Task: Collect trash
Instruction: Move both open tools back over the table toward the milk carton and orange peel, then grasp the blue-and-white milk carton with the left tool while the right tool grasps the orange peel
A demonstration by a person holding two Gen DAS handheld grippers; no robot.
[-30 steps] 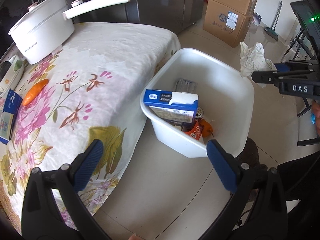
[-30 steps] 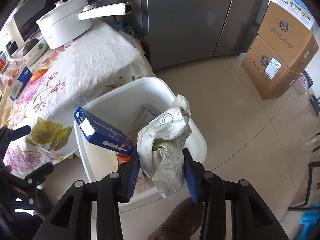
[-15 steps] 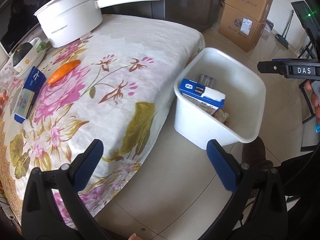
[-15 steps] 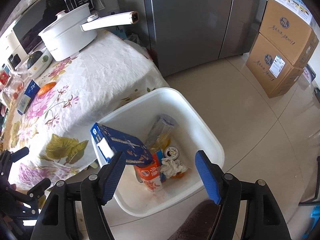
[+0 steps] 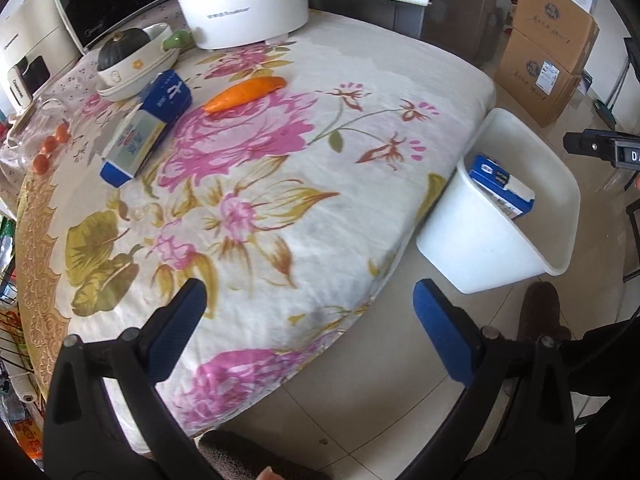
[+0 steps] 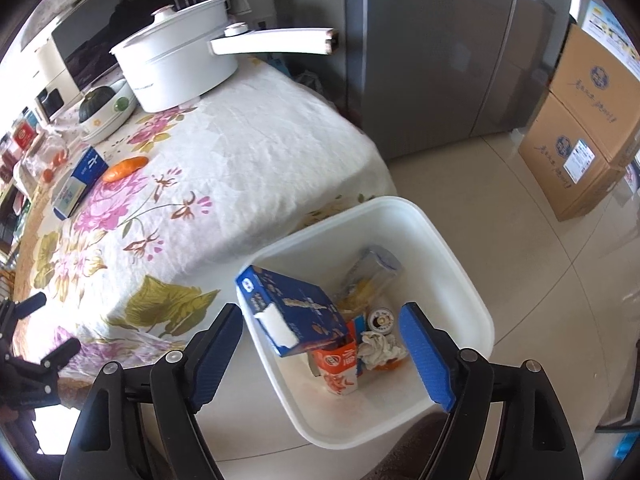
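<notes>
Right wrist view shows the white bin (image 6: 460,276) standing on the tiled floor, just beside the hanging edge of the flowered cloth (image 6: 248,160) that covers the bench. The trash lies inside the bin: a blue carton (image 6: 296,312) leans against the left wall, an orange carton (image 6: 338,364) stands under it, a crumpled paper (image 6: 378,350) lies beside a small round can (image 6: 382,320), and a clear plastic bottle (image 6: 372,272) rests toward the far wall. The right gripper (image 6: 322,354) hangs above the bin with its jaws opening wide, and no thing is between the blue pads.

In the left wrist view the left gripper (image 5: 306,326) is over the near edge of the bench, its jaws wide apart and empty. On the cloth lie an orange carrot (image 5: 244,94) and, near it, a blue and white box (image 5: 146,128). Behind them stand a white pot (image 5: 244,4) with a long handle and a bowl (image 5: 132,64) holding a dark squash. Some cardboard boxes (image 5: 548,44) are stacked on the floor, well apart from the bin.
</notes>
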